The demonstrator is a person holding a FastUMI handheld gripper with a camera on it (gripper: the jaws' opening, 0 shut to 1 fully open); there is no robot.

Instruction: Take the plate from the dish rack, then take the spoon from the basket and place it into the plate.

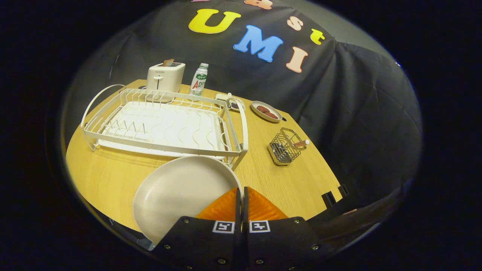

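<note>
A cream round plate (177, 194) hangs tilted over the near part of the wooden table, its right rim pinched between my gripper's (242, 195) two fingers, which are shut on it. Beyond the plate stands the white wire dish rack (165, 124) with nothing in its slots. To the right of the rack, a small wire basket (285, 146) holds a spoon whose handle (301, 143) pokes out toward the right.
A white toaster (165, 76) and a small bottle (199, 79) stand behind the rack. A small dish with brown pieces (266, 111) lies beyond the basket. The table's notched edge (333, 195) runs close on the right.
</note>
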